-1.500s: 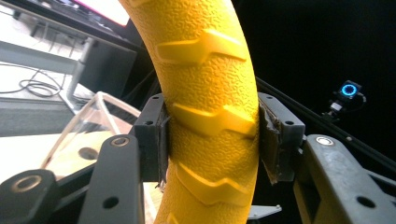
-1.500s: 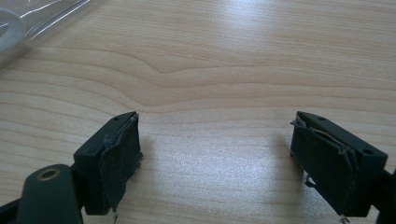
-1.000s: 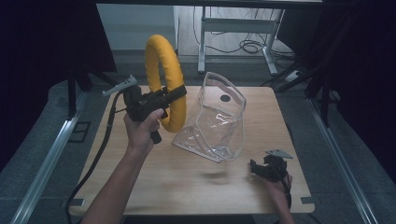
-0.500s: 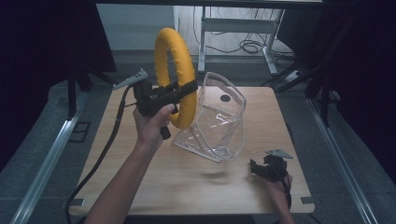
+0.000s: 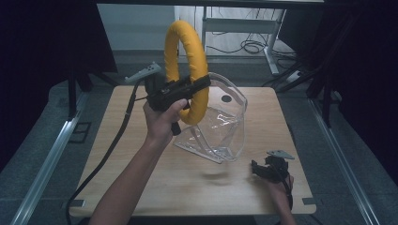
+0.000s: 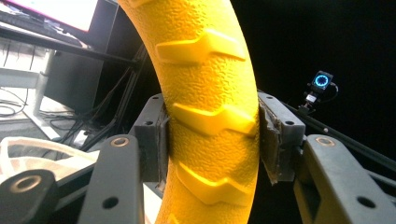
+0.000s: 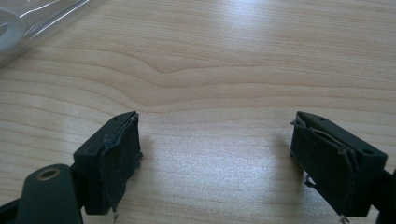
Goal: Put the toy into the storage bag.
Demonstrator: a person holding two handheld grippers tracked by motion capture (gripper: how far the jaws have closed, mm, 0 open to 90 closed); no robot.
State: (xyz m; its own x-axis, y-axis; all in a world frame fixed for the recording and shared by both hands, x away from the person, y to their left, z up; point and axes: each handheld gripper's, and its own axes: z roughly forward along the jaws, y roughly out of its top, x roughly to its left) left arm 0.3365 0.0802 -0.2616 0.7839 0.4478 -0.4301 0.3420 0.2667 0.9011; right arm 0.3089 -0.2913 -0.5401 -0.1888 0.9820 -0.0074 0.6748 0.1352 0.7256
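A yellow textured ring (image 5: 192,61) is held upright in the air over the far left part of the table, above the clear plastic bag (image 5: 220,126). My left gripper (image 5: 199,84) is shut on the ring's lower right arc; in the left gripper view both pads (image 6: 161,142) press the ring (image 6: 210,116) from either side. The bag stands open near the table's middle, its clear wall rising behind the ring. My right gripper (image 5: 260,168) rests low at the table's front right, open, its jaws (image 7: 215,158) wide apart over bare wood with nothing between them.
The wooden table (image 5: 141,187) has bare surface at the front and left. A corner of the clear bag (image 7: 28,23) lies at the top left of the right gripper view. A black cable (image 5: 108,150) trails from the left gripper over the table's left edge.
My left gripper has carried the yellow ring up and to the right, closer over the bag's opening. The right gripper has stayed in place.
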